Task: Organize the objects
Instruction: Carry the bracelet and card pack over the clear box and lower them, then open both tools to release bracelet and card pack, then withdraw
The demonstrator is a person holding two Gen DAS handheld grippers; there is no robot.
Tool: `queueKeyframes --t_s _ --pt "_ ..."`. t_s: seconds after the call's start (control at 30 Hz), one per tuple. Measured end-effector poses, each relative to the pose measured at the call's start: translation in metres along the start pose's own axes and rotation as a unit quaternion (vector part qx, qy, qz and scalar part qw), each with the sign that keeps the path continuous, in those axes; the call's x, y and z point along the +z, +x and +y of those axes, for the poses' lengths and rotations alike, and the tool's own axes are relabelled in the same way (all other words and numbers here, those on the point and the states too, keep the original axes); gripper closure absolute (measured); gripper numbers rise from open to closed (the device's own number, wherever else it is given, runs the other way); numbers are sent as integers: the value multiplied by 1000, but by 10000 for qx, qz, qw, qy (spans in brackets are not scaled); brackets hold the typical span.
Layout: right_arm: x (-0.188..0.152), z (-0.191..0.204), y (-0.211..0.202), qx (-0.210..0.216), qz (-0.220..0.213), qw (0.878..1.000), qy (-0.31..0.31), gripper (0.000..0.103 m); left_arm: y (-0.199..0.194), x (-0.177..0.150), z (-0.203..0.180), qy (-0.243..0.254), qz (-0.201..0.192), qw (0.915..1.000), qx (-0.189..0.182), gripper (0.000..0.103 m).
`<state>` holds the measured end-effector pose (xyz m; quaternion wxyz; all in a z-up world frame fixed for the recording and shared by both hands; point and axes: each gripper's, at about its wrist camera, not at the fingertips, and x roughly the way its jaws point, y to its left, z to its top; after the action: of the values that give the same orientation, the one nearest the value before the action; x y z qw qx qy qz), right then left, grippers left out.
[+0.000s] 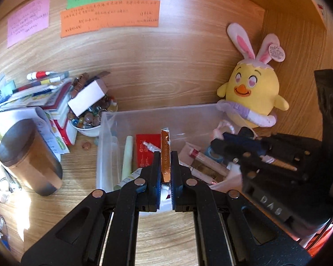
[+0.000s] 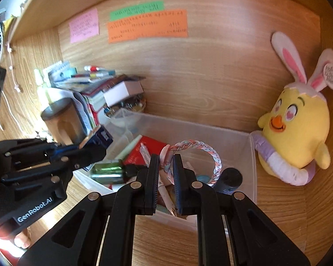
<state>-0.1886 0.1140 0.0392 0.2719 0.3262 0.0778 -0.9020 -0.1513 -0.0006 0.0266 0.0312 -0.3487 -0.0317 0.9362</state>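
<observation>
Warm daylight enters from the left, burning out the near-left desk (image 1: 15, 199) in glare and casting soft shadows rightward, while fisheye curvature bends the edges, corners vignette black, and the pictures look slightly motion-blurred.

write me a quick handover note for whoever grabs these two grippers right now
Left gripper: shut on a small orange blade box, held above the clear bin.
Right gripper: shut on a braided pastel ring, also over the bin.
Done: the bin already holds a red card, pens and tubes.
Left: both held items need placing; the marble bowl and book pile remain outside beside the bin.
</observation>
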Motion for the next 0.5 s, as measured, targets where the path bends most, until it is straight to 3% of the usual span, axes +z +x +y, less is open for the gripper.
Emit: queueKeyframes --t_s 0.33,0.43,0.5 --pt "-9 4 28 9 333 9994 -80 92 28 -5 11 -244 389 9987 -224 97" --pt "-10 6 31 -172 383 9990 -146 91 29 -7 15 -360 445 9978 -319 94" --pt "-11 7 32 -173 433 9988 -173 87 27 -8 16 -388 429 9978 -324 93"
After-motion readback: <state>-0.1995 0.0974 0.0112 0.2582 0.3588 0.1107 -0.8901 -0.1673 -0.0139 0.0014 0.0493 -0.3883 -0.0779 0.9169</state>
